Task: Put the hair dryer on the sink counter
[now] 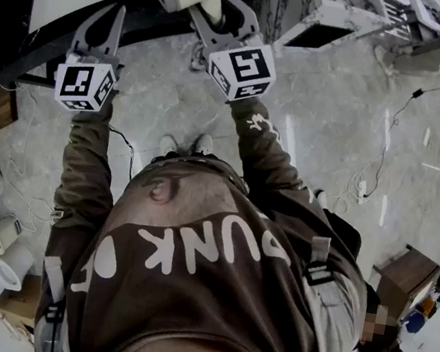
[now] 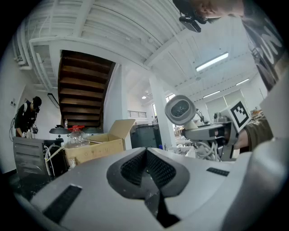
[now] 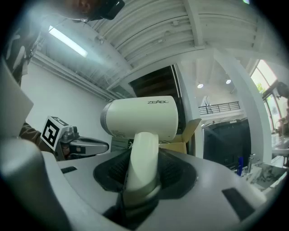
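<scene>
Cream hair dryer [image 3: 141,118] handle clamped in right hand-held gripper [image 3: 141,177].

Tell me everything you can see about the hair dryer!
The hair dryer is creamy white and looks like smooth plastic. It has a short, fat, round barrel with a grey ring at one end and small lettering on its side. A straight handle comes off the barrel, with a greyish band near its bottom. It is held up in the air, resting on nothing. Only the right gripper touches it, its two jaws squeezing the handle.
</scene>
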